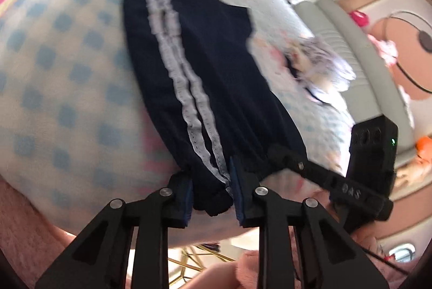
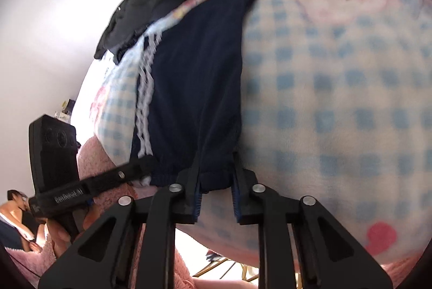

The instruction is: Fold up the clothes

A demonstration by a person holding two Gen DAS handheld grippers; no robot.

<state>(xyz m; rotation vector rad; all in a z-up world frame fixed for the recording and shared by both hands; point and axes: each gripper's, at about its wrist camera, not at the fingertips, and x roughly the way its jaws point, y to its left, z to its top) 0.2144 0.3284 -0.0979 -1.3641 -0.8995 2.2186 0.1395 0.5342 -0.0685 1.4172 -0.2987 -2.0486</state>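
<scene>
left gripper (image 1: pixel 212 194): pinching shorts (image 1: pixel 205 67) waistband, bunched; may slip
right gripper (image 2: pixel 216 194): clamped on same waistband
risk: uneven lift skews fold
black pile (image 2: pixel 162 8): beyond shorts; may snag

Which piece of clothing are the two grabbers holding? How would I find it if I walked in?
Look at the big fluffy blanket with blue checks. Lying stretched across it is a pair of dark navy shorts, with the left gripper and right gripper pinching its near edge. Its two white lacy stripes down the side set it apart from the plain black garment bunched at the far end.
</scene>
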